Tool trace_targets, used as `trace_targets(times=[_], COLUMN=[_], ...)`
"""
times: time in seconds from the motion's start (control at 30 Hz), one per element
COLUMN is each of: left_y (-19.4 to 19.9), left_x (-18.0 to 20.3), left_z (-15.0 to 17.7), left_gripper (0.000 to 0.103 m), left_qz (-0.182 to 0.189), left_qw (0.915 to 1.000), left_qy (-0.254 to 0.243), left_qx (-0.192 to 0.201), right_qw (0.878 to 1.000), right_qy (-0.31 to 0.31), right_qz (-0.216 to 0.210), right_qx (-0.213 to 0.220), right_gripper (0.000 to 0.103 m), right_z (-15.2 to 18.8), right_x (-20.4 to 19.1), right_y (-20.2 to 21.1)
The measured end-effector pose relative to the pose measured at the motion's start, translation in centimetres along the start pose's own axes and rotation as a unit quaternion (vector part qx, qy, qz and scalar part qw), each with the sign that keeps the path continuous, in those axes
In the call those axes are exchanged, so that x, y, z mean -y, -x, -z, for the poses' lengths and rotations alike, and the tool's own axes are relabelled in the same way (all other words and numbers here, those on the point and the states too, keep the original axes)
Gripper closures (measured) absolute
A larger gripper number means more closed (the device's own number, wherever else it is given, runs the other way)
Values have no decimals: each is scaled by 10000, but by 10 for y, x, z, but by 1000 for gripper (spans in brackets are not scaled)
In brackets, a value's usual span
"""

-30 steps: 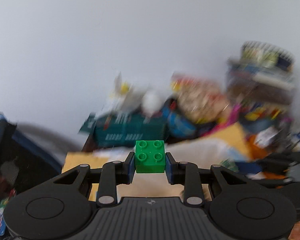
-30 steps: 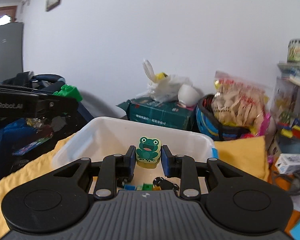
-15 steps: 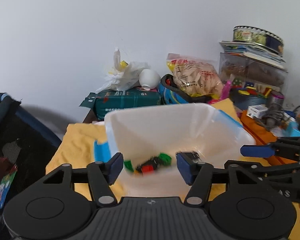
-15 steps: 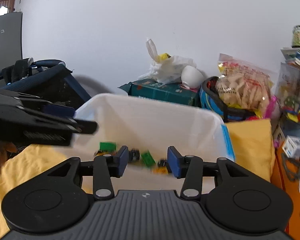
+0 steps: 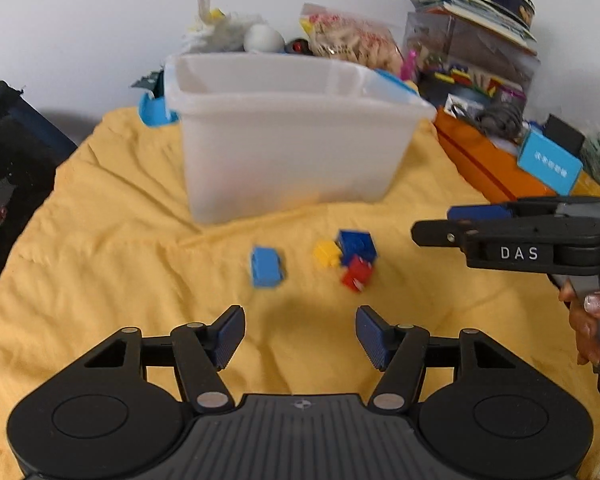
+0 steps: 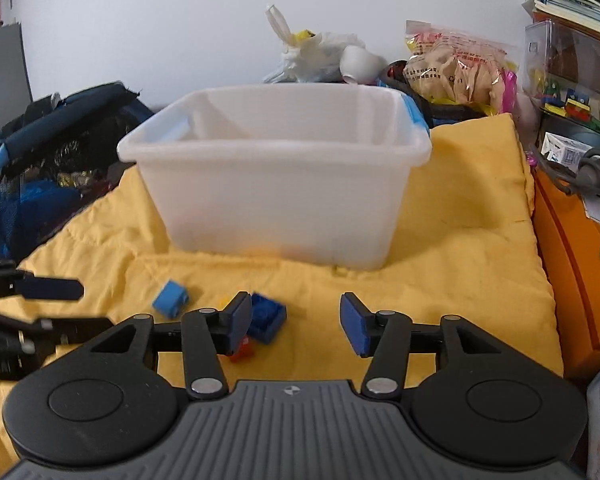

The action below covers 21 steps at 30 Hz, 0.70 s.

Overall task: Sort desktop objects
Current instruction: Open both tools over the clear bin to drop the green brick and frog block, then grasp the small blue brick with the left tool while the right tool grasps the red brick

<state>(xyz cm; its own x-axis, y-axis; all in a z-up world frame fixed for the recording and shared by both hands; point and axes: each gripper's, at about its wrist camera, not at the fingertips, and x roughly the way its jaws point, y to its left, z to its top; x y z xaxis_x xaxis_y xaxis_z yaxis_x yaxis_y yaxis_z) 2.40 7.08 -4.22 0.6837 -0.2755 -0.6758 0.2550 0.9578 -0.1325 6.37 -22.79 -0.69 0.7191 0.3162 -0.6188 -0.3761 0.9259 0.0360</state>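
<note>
A translucent white bin (image 5: 284, 136) (image 6: 276, 176) stands on a yellow cloth (image 5: 100, 240). In front of it lie a light blue brick (image 5: 266, 266) (image 6: 170, 298), a yellow brick (image 5: 327, 253), a dark blue brick (image 5: 357, 244) (image 6: 266, 318) and a red brick (image 5: 357, 274) (image 6: 242, 350). My left gripper (image 5: 300, 336) is open and empty, low over the cloth just short of the bricks. My right gripper (image 6: 294, 322) is open and empty, to the right of the bricks; it shows side-on in the left wrist view (image 5: 452, 224).
A black and blue bag (image 6: 60, 140) lies at the left. Behind the bin are a white plastic bag (image 6: 312, 56), a snack bag (image 6: 456, 68) and a clear box with books (image 5: 472, 52). An orange box (image 5: 496, 168) with a grey cable (image 6: 596, 168) is at the right.
Both grippers were shut, left on a green brick, right on a frog block. Both opened over the bin, then pulled back and dropped low in front of it.
</note>
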Motion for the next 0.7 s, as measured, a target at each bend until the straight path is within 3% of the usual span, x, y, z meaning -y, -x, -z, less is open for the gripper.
trace_targets(times=[0.33, 0.5, 0.7], left_y=[-10, -19, -23], left_x=[9, 10, 4], left_z=[24, 37, 19], left_gripper=[38, 40, 40], left_qz=[45, -17, -15], left_qw=[9992, 9978, 9992], left_qy=[-158, -297, -194], left_qx=[-356, -585, -344], right_qw=[9993, 9976, 9942], right_qy=[323, 543, 688], right_qz=[-119, -95, -171], right_qx=[-138, -424, -808], right_gripper=[49, 49, 51], right_z=[25, 48, 69], right_x=[-17, -20, -27], right_y=[11, 7, 1])
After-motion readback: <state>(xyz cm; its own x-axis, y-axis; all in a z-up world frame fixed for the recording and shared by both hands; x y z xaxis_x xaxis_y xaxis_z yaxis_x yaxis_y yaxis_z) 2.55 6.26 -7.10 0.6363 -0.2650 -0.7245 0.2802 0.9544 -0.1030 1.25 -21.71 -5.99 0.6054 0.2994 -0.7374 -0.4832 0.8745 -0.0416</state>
